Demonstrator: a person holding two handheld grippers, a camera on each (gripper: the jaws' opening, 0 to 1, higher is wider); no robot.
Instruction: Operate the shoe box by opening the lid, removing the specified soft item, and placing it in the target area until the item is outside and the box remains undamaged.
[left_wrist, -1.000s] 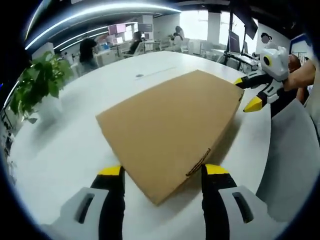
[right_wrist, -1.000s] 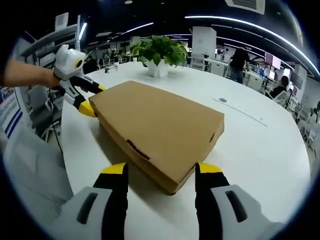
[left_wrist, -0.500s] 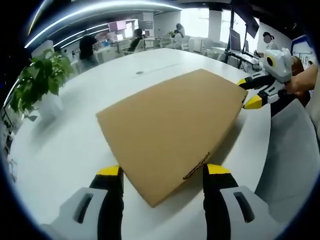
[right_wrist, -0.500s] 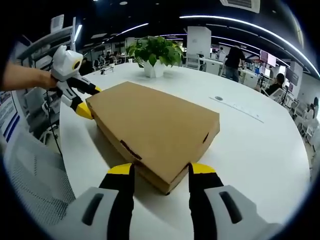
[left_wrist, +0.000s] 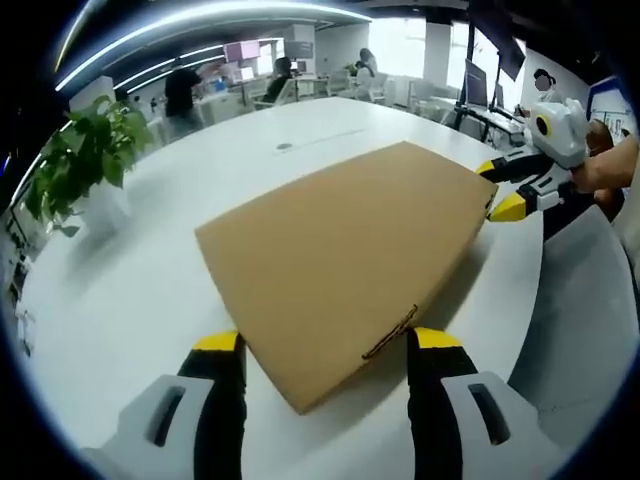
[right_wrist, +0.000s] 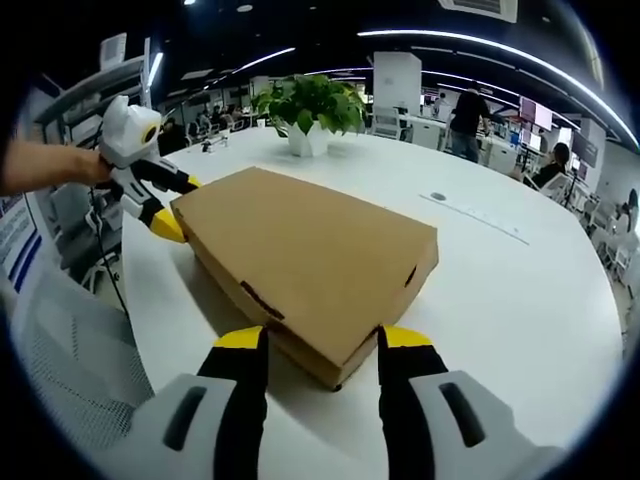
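A flat brown cardboard shoe box (left_wrist: 340, 250) lies shut on the white table (left_wrist: 150, 270). My left gripper (left_wrist: 325, 342) is open, its yellow-tipped jaws wide apart on either side of the box's near corner without touching it. At the right of the left gripper view, the right gripper (left_wrist: 498, 188) pinches the far corner. In the right gripper view the same box (right_wrist: 310, 245) reaches between the jaws of my right gripper (right_wrist: 320, 338), which sit tight against the two sides of its corner. The left gripper (right_wrist: 170, 205) flanks the box's opposite corner there, held by a hand (right_wrist: 80, 165).
A potted green plant (right_wrist: 312, 105) stands on the table behind the box, also seen as the plant (left_wrist: 75, 165) at the left. A grey mesh chair (right_wrist: 70, 350) sits by the table's edge. People and desks fill the office beyond.
The right gripper's jaws narrowed onto the box corner between one second and half a second ago, then stayed. The left gripper and the box have kept their places.
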